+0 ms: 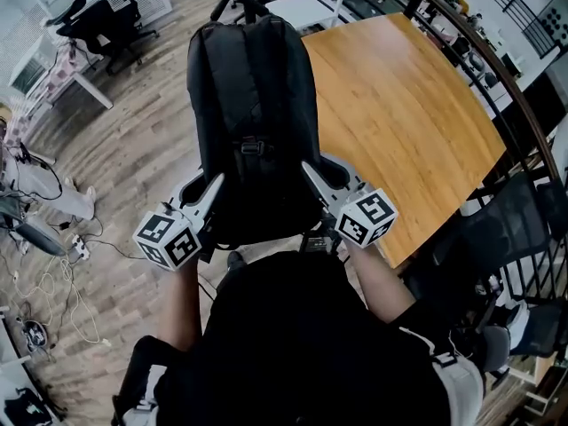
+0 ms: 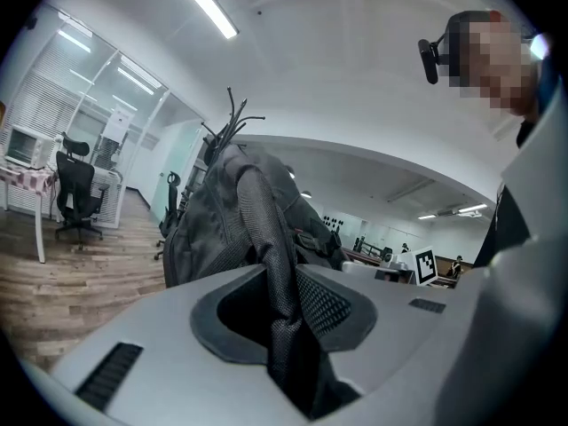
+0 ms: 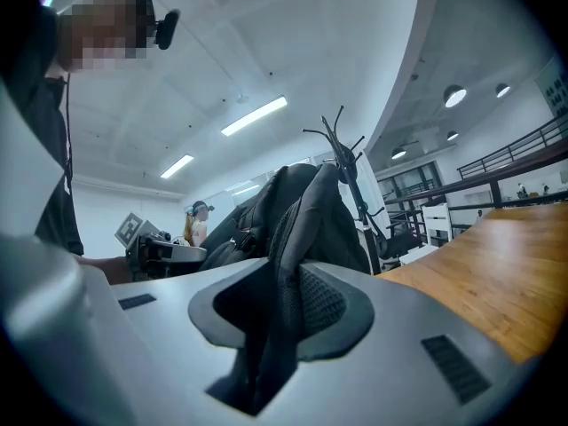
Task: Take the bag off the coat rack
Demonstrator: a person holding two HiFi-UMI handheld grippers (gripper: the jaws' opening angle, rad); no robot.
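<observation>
A black backpack [image 1: 253,105] hangs upright in front of me, its back panel and shoulder straps facing me. My left gripper [image 1: 214,187] is shut on the left shoulder strap [image 2: 259,224], which runs down between its jaws. My right gripper [image 1: 310,172] is shut on the right shoulder strap [image 3: 297,229] in the same way. In the left gripper view the coat rack's black branches [image 2: 232,121] rise just behind the bag's top [image 2: 222,211]. The right gripper view shows the rack [image 3: 343,140] behind the bag [image 3: 266,211]. Whether the bag still hangs on a hook is hidden.
A wooden table [image 1: 399,105] stands close on the right of the bag. Beyond it runs a dark railing [image 1: 524,114]. Black office chairs stand at the far left [image 1: 102,20] and near right [image 1: 506,238]. Cables [image 1: 53,282] lie on the wooden floor at left.
</observation>
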